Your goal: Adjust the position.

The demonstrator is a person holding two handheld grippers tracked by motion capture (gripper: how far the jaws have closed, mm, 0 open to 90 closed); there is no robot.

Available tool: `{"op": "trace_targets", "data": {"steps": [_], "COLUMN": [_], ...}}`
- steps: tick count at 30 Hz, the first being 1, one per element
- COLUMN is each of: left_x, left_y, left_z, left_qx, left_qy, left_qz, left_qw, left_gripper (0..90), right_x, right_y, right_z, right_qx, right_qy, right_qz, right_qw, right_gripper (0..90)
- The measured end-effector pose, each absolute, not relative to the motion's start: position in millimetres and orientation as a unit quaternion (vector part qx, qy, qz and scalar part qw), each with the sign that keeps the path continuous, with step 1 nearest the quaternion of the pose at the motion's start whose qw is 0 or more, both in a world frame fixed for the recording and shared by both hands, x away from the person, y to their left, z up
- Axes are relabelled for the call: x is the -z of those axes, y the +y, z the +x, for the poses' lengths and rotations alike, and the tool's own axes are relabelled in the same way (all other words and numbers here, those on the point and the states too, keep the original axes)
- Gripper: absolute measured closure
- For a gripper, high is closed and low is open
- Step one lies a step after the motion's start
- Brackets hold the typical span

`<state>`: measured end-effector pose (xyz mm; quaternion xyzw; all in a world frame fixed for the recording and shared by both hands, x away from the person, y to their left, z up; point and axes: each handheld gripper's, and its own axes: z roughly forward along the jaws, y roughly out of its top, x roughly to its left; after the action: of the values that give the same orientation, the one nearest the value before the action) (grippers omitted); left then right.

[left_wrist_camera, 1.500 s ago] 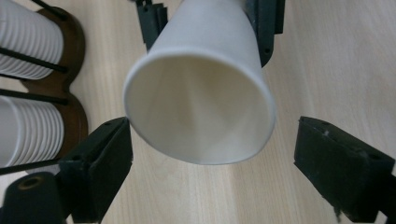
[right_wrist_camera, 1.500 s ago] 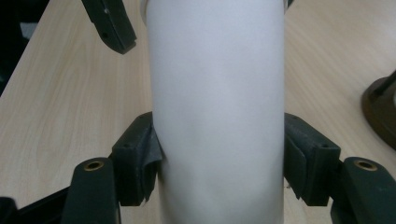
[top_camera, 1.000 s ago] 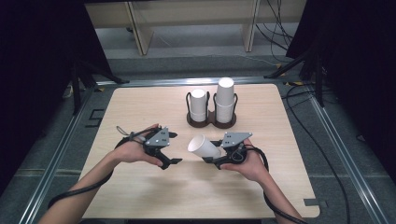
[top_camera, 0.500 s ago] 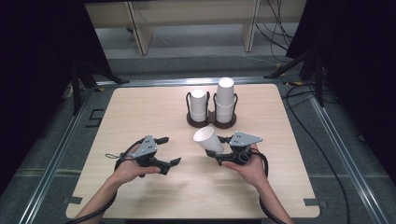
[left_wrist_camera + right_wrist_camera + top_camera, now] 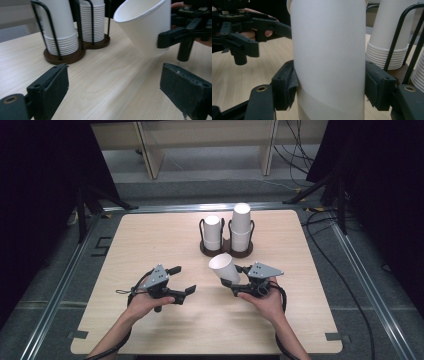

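Right tongs [image 5: 235,280] round cup [image 5: 224,268], mid-table

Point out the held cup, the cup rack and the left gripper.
cup [image 5: 224,267], high view, on its side wall.
rack [image 5: 226,250], high view, on its brown base.
left gripper [image 5: 181,280], high view, between its open jaws.

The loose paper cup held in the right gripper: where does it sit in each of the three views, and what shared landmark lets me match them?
High view: the paper cup lies tilted at centre, mouth toward upper left, in the right gripper.
Left gripper view: upper right, mouth facing the camera.
Right gripper view: centre, clamped between the jaws.
Shared landmark: the cup holder rack with its two stacks.
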<state>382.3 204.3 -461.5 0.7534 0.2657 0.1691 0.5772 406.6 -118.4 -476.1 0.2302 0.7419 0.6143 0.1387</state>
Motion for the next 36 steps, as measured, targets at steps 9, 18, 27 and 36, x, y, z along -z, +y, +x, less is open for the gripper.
{"op": "trace_targets", "data": {"steps": [9,18,27,36], "left_x": [453,448,444,444], "left_y": [182,168,150,140], "left_z": [389,400,406,414], "left_qx": [-0.143,-0.130,-0.105,-0.083], "left_qy": [0.270,0.282,0.288,0.291], "left_qz": [0.742,0.723,0.729,0.729], "left_qw": [0.597,0.617,0.612,0.614], "left_gripper": [7.3,6.9,6.7,6.9], "right_x": [474,477,479,479], "right_y": [-117,-116,-113,-113], "right_z": [402,401,401,402], "right_qx": [-0.616,-0.618,-0.621,-0.621], "right_qy": [0.737,0.730,0.729,0.729], "right_qz": [0.244,0.252,0.245,0.234], "right_qw": [0.134,0.147,0.151,0.166], "right_gripper": [33.9,33.7,33.7,33.7]}}
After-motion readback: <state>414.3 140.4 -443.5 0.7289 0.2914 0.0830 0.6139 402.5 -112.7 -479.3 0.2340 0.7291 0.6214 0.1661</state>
